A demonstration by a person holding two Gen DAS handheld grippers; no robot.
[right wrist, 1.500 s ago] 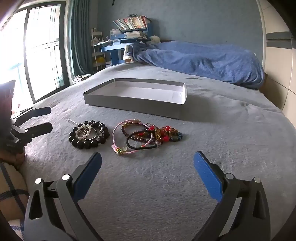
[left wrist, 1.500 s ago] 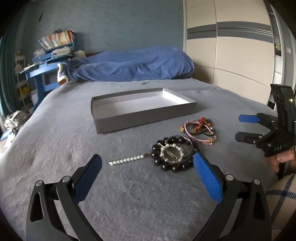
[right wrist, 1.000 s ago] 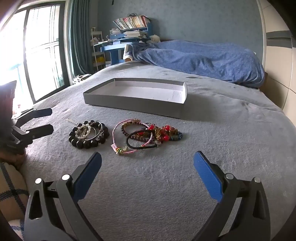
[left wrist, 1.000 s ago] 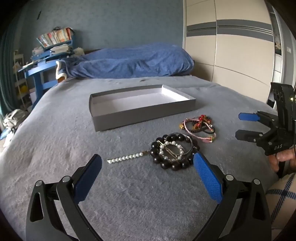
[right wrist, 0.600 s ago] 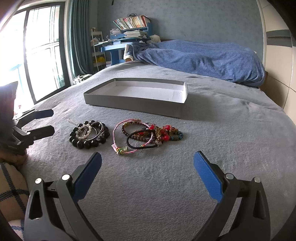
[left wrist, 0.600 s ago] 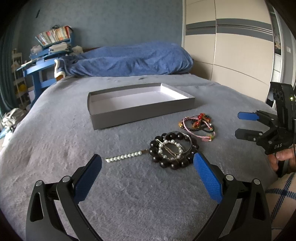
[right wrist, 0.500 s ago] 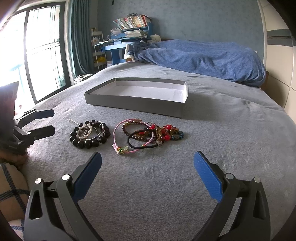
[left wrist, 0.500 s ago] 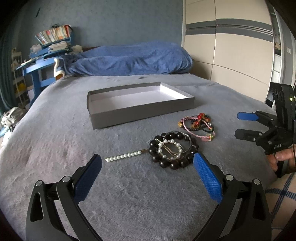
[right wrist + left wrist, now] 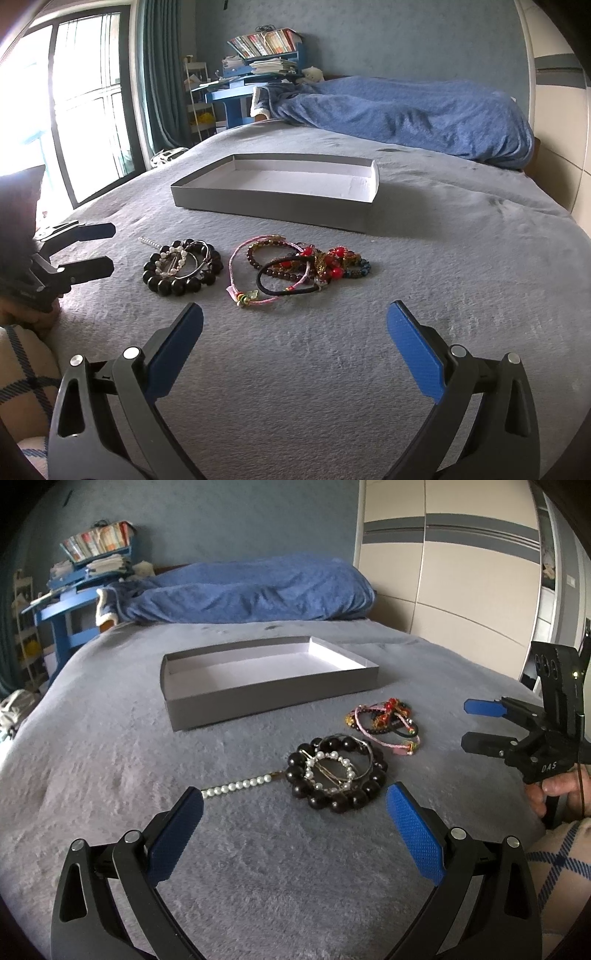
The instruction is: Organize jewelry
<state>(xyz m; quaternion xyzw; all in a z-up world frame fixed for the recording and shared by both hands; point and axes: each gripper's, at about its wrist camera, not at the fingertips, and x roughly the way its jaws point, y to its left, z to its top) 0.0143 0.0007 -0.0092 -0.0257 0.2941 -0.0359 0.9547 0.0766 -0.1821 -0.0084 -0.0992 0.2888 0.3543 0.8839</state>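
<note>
Both my grippers hang spread and empty over the bed; the black bead bracelet lies straight ahead of my left gripper, nearer it than my right gripper; its pearl strand trails leftward, away from the gray box lying beyond; the tangled bracelets sit beside it, before my right.

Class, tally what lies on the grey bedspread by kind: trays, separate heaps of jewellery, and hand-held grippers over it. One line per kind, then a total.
Grey tray: 1
Jewellery heaps: 2, the black-bead and pearl heap and the colourful bracelet tangle
Hand-held grippers: 2, left hand-held gripper and right hand-held gripper, both open
Total: 5
</note>
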